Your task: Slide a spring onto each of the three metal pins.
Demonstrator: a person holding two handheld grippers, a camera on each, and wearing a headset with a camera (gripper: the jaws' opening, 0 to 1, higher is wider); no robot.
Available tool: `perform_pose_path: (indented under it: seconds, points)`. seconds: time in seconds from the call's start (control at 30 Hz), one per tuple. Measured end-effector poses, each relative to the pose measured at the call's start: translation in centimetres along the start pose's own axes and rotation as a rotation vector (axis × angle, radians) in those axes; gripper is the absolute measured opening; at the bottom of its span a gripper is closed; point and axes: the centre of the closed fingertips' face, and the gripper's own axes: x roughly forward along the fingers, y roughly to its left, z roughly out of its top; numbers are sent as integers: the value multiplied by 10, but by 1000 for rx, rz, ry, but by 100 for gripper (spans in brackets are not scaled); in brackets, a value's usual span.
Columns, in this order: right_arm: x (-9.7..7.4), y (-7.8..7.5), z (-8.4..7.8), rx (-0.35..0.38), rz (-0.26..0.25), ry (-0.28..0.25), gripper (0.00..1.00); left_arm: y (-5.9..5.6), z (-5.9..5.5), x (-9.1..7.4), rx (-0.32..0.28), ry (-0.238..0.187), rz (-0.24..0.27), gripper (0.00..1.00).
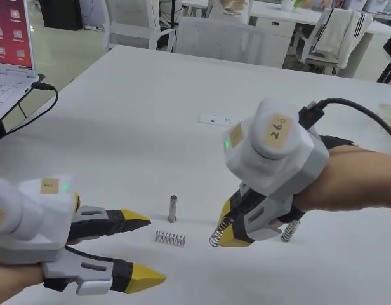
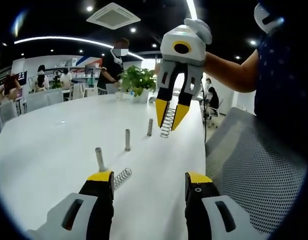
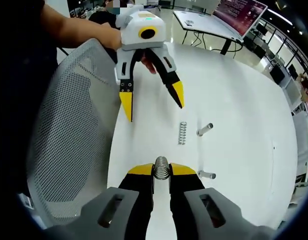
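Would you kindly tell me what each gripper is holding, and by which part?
The right gripper pinches a spring across its coils, one end poking past the tips. The left gripper holds nothing.

The tabletop [image 1: 151, 114] is smooth matt white; the pin [image 1: 172, 208] dull grey metal, the spring [image 3: 162, 167] bright wire, the right tool [image 1: 227, 227] white and black plastic, the chair back [image 3: 74, 130] grey mesh.

The left gripper [image 2: 149, 177] stands open. A spring [image 2: 122, 176] lies by a pin [image 2: 99, 159]. The right gripper [image 2: 167, 126] pinches a second spring [image 2: 168, 116].
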Motion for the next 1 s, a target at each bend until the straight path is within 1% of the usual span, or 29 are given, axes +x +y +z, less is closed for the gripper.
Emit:
perform_pose_path:
  seconds: [0.13, 0.33, 0.67, 0.77, 1.0]
  points:
    - [-3, -3, -5, 7, -8, 9, 9, 2, -2, -1, -9, 2, 17, 56]
    - [-7, -6, -14, 19, -17, 27, 9, 1, -6, -1, -21, 7, 25, 57]
    - [-13, -13, -24, 29, -25, 54, 9, 1, -8, 0, -30, 8, 40, 61]
    - [-13, -19, -30, 32, -33, 75, 9, 1, -8, -1, -30, 8, 44, 62]
    - [-17, -34, -36, 46, -58, 88, 9, 3, -9, -1, -33, 8, 52, 63]
